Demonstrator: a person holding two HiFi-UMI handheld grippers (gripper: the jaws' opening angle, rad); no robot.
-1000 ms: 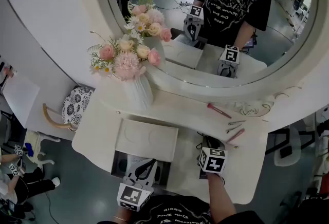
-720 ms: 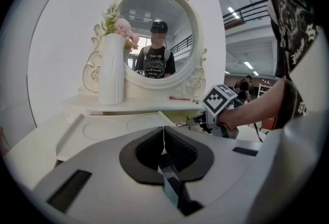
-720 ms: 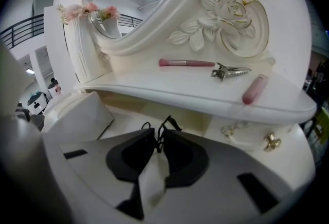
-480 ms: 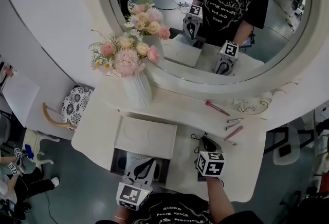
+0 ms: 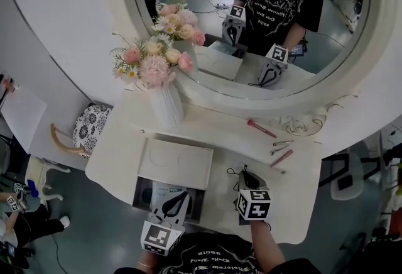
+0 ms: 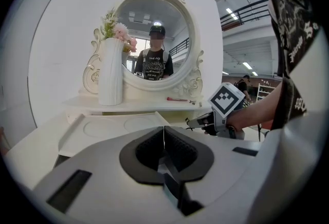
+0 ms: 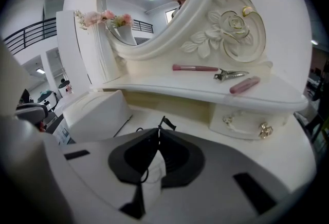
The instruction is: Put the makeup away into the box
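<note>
The left tongs [image 6: 163,133] are closest to the person. They lie low and almost flat, pointing at the front of the white box [image 5: 176,163]. They are squeezed shut with nothing in them, over a dark open space [image 5: 146,194] just in front of the box.

The right arm [image 5: 269,246] reaches in to the right of the box. The right tongs [image 7: 158,134] tip down at the tabletop [image 5: 292,198]. They have just been closing, and they pinch a thin black thing [image 7: 165,124] at their tips. It is too small to tell what it is.

Farther back, to the right of the box, is a raised shelf [image 5: 213,125]. On it lie a pink brush [image 5: 260,129], a silver clip [image 5: 281,144] and a pink tube [image 5: 281,158]. None of them touch the tongs. Behind the box stands a white vase [image 5: 166,103] of flowers, and behind that is the round mirror [image 5: 119,21].
</note>
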